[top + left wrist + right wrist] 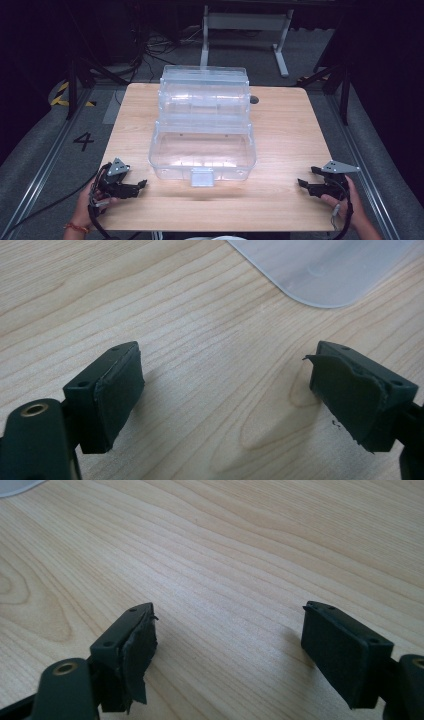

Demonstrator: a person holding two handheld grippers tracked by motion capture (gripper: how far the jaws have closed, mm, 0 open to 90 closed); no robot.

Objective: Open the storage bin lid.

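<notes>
In the high view, a clear plastic box (202, 150) stands at the middle of the wooden table (285, 130), with its lid swung back and upright behind the tub and a small latch tab (202, 177) hanging at the centre of the near wall. The left gripper (136, 186) rests low at the near left of the table, near the box's front left corner but apart from it; the right gripper (303, 184) sits at the near right, well apart from the box. Both point inward, and neither touches the plastic. In the left gripper view, the jaws stand spread with bare wood between them, and a rounded corner of the box (320, 270) lies ahead, slightly to the right. In the right gripper view, the jaws are likewise spread and hold nothing; a sliver of the box (17, 486) shows at the upper left edge. The step in hand appears to be the approach to the box. To do it well, each gripper should probably come in level and meet a firm rim or the latch tab rather than a thin wall, since clear plastic flexes and may slide on the smooth wood. One gripper should likely steady the tub while the other works the lid.
</notes>
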